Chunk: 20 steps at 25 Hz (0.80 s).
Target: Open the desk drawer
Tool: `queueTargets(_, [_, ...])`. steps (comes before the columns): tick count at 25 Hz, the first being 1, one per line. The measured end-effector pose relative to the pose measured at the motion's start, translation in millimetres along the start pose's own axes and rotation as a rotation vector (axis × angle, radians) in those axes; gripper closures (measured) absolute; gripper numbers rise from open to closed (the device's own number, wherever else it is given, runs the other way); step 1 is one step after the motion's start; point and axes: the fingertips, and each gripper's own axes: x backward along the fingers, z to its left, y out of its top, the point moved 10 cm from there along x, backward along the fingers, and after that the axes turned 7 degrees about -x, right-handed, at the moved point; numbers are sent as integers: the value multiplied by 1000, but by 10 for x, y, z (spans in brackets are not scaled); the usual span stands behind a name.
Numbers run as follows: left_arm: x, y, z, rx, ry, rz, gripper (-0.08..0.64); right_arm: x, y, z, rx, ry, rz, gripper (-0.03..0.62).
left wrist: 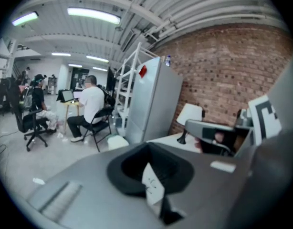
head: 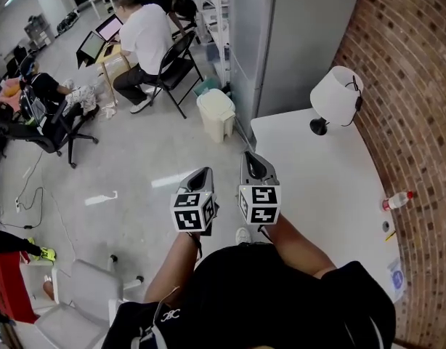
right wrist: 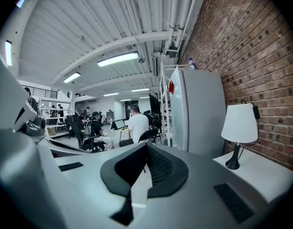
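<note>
workshop bay with a brick wall [head: 419, 122] on the right side. left gripper [head: 202, 174]: jaws pressed together, pinching nothing, held over the bare floor [head: 136, 166]. right gripper [head: 253, 160]: jaws likewise together and empty, just beside the left one, near the left edge of the white desk [head: 317, 180] and, as far as the views show, apart from it. on the desk top: a white lamp [head: 338, 97] at the far end and a small bottle [head: 397, 200] by the wall. beyond the desk: a tall grey refrigerator [head: 296, 42] and a pale bin [head: 216, 113]. the desk drawer shows in no view (presumably it sits under the top, on the side facing the person). step in hand, as judged: the approach, with no contact made yet. the next move calls for bringing one gripper lower to the desk's front, finding the drawer's handle or lip, spreading the jaws round it, closing on it, then pulling straight outward.
</note>
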Motion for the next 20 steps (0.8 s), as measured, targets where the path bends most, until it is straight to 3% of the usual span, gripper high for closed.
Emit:
queueTargets(5, [-389,124,93,48,18,25,561,-356,52,-201,0,30,29,594])
queueTargets(11, [-788,194,31,48,14,69,561,-604,24,-527,-36,19,64,594])
queueTargets(17, [-1082,143,58,40,-50,121,561,-758,-127,-665,-65,-44,113,594])
queueTargets(20, [-1217,59,162,77,-94,146,561,-837,-230,-663,-64,-86,159,594])
